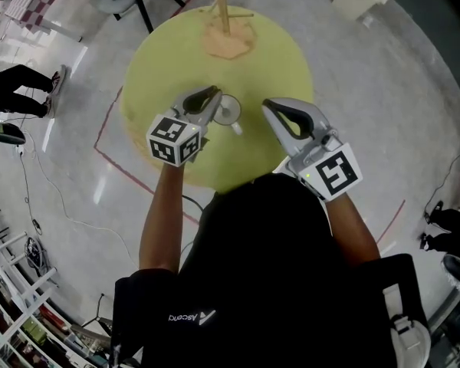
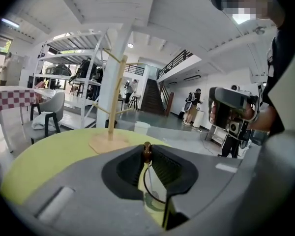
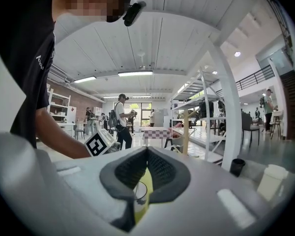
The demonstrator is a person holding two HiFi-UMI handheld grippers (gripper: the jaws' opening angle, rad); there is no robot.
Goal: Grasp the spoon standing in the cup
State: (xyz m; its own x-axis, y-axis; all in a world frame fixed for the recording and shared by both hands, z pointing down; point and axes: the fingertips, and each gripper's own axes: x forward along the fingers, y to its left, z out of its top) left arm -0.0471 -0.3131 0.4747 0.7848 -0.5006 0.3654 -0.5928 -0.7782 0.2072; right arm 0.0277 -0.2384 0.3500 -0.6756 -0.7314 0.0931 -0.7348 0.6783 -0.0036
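Looking down on a round yellow-green table (image 1: 169, 60) set on a glossy grey floor (image 1: 353, 90), with a red line (image 1: 106, 121) marked round its left side. It's a big white hall: a rack (image 2: 73, 58) and stairs (image 2: 152, 97) stand behind, and people are well back. A wooden stand (image 1: 228, 41) sits at the table's far edge, its top cut off by the frame. Near the middle is the glass cup (image 1: 228, 112), and the left gripper (image 1: 211, 98) is right over it. In the left gripper view its jaws are pinched narrow on the brown top of the spoon (image 2: 147, 152), which stands upright in the cup. The thin handle runs down into the glass, but its lower end is blurred, probably resting on the bottom. From the head view the spoon can hardly be made out, and the left jaws cover part of the cup's rim. The right gripper (image 1: 270, 107) hangs just beside the cup, tips together with nothing between them. Only a slice of the glass shows through the gap below its tips.
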